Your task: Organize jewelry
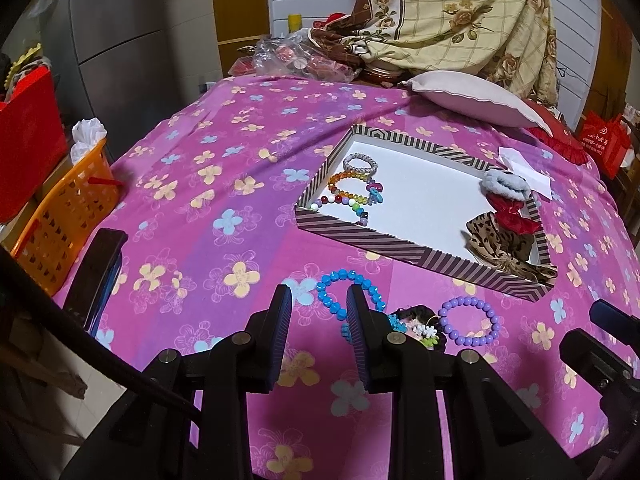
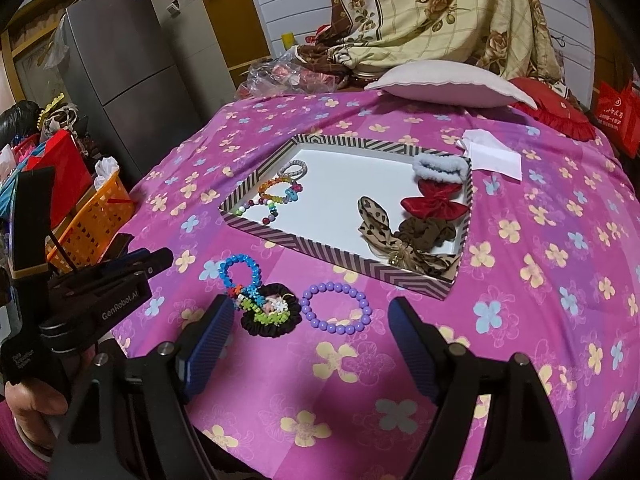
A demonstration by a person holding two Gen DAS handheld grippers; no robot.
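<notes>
the left gripper (image 1: 318, 300) is hanging released by the blue faceted-bead bracelet (image 1: 340, 282) on the pink floral cloth (image 1: 192, 208). the right gripper (image 2: 310, 320), spread wide, is framing the purple round-bead bracelet (image 2: 336, 312), lying at 6 o'clock from the striped cardboard tray (image 2: 340, 256).

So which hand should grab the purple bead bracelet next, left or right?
Right. The right tongs are open with the purple bracelet lying just ahead between their fingers. The left tongs sit at the blue bracelet, with the purple one off to their side.
</notes>
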